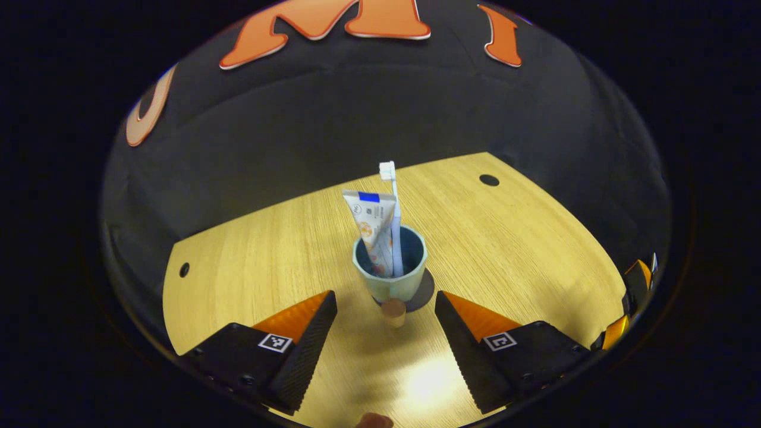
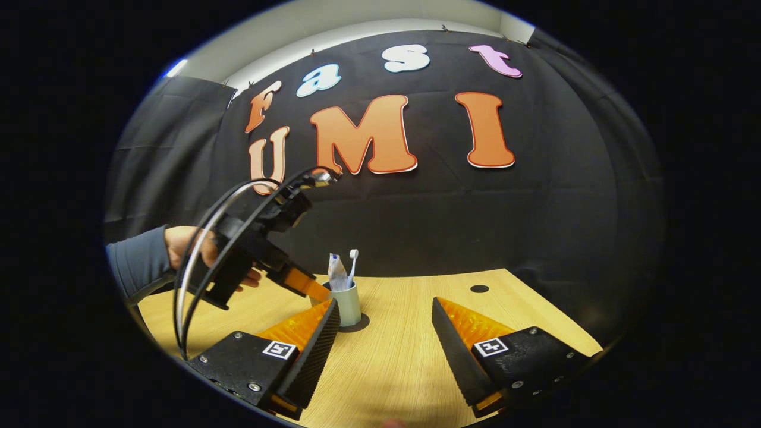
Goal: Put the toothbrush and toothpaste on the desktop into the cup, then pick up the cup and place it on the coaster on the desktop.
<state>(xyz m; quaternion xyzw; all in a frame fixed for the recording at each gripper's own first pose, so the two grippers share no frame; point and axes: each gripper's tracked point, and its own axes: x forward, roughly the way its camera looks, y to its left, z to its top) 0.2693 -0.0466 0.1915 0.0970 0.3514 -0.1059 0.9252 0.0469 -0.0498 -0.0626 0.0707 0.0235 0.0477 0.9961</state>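
cup with toothbrush and toothpaste upright inside, on coaster, dead ahead of left gripper, nearer one; jaws spread, empty. right gripper spread too, farther back.

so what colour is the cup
Pale green outside, dark blue inside; the cup shows best in the left gripper view.

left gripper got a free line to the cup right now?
Probably yes. The left gripper is open and faces the cup, which stands on the coaster with bare desktop between.
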